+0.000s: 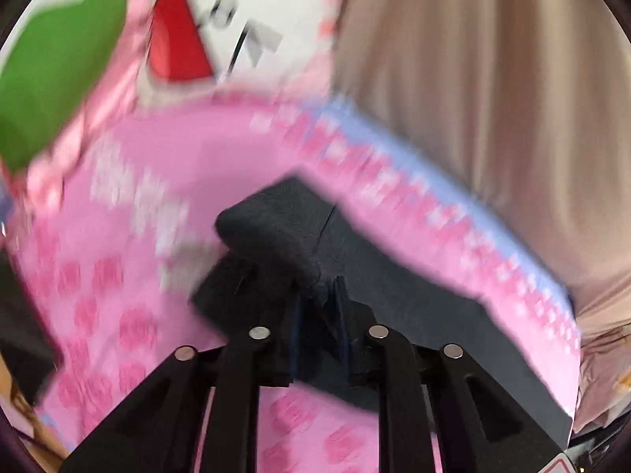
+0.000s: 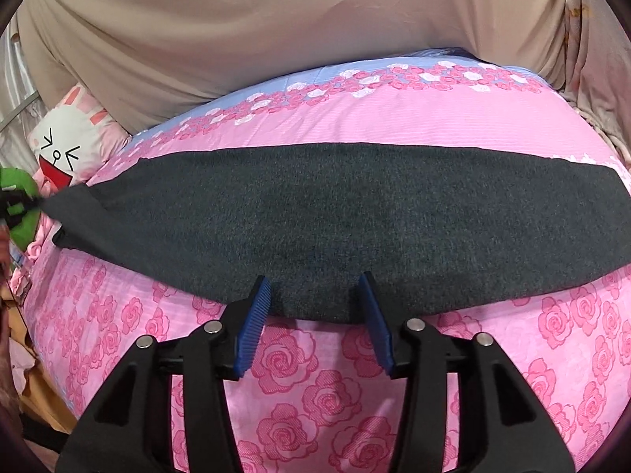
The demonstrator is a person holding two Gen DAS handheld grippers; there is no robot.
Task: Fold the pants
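Dark grey pants lie as one long folded strip across the pink rose bedcover. My right gripper stands open over the strip's near edge; its blue pads flank the cloth without pressing it. In the blurred left wrist view, my left gripper is shut on a bunched end of the pants, raised off the cover. The right wrist view shows that same end pulled to a point at the far left, where the left gripper grips it.
A white rabbit cushion and a green plush toy sit at the bed's left end. Beige cloth hangs behind the bed. The bed's left edge drops to clutter on the floor.
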